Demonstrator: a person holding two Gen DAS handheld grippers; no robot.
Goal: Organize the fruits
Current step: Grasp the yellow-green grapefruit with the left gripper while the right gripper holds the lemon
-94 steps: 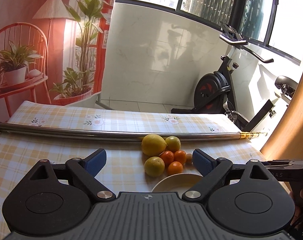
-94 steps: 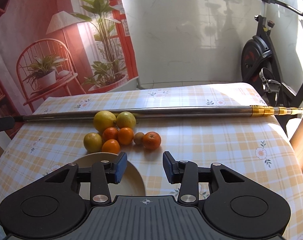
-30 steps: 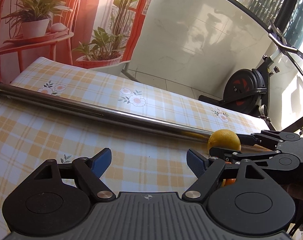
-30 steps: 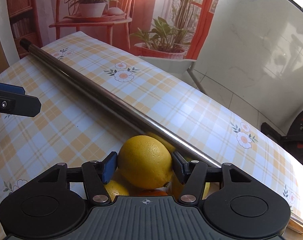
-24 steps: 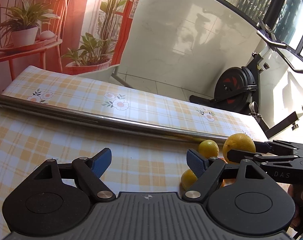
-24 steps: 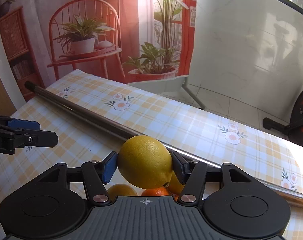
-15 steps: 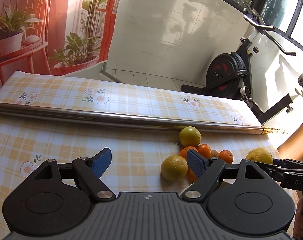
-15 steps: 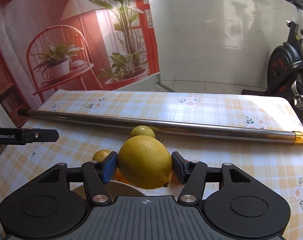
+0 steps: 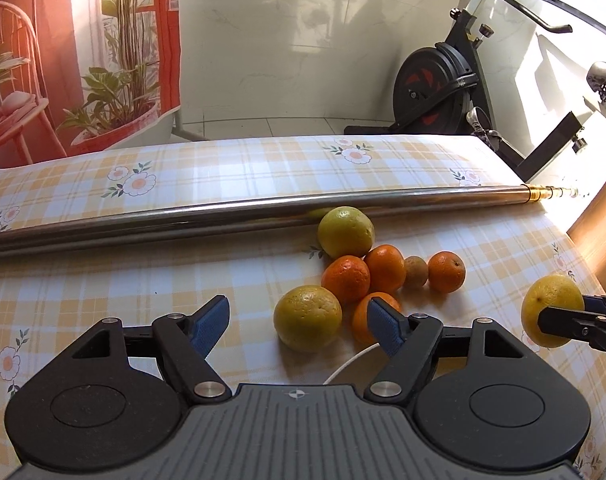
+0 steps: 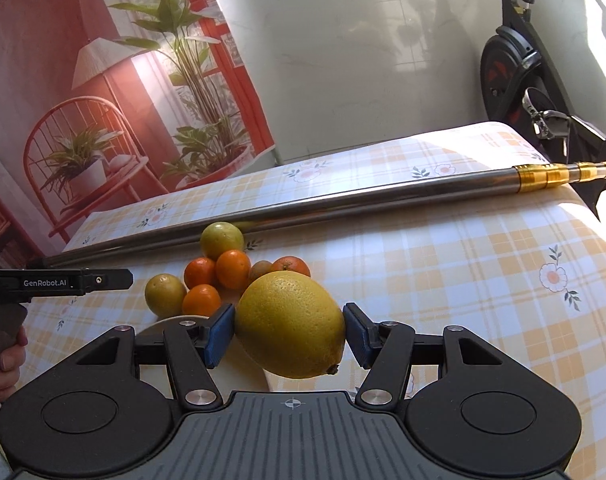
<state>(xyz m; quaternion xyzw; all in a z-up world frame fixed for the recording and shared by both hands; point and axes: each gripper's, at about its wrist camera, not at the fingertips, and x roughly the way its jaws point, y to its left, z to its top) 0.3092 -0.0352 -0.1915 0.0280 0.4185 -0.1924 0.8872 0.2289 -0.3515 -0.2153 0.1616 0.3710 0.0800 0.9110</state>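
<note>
Yellow lemon [image 10: 290, 324], clamped by its ends across the right gripper [image 10: 289, 336], hangs above the table's near edge, right of the white bowl [image 10: 159, 326]. Left gripper [image 9: 299, 320], empty and just narrowing, fronts a yellow-green citrus [image 9: 307, 317].

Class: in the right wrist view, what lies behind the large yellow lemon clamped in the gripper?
Behind the large yellow lemon: an orange tangerine, a small brown fruit and checked tablecloth. Whatever lies directly behind the lemon is covered.

Fruit cluster [image 9: 367, 276] on table [image 9: 103, 280], just before pole [image 9: 223, 216].
</note>
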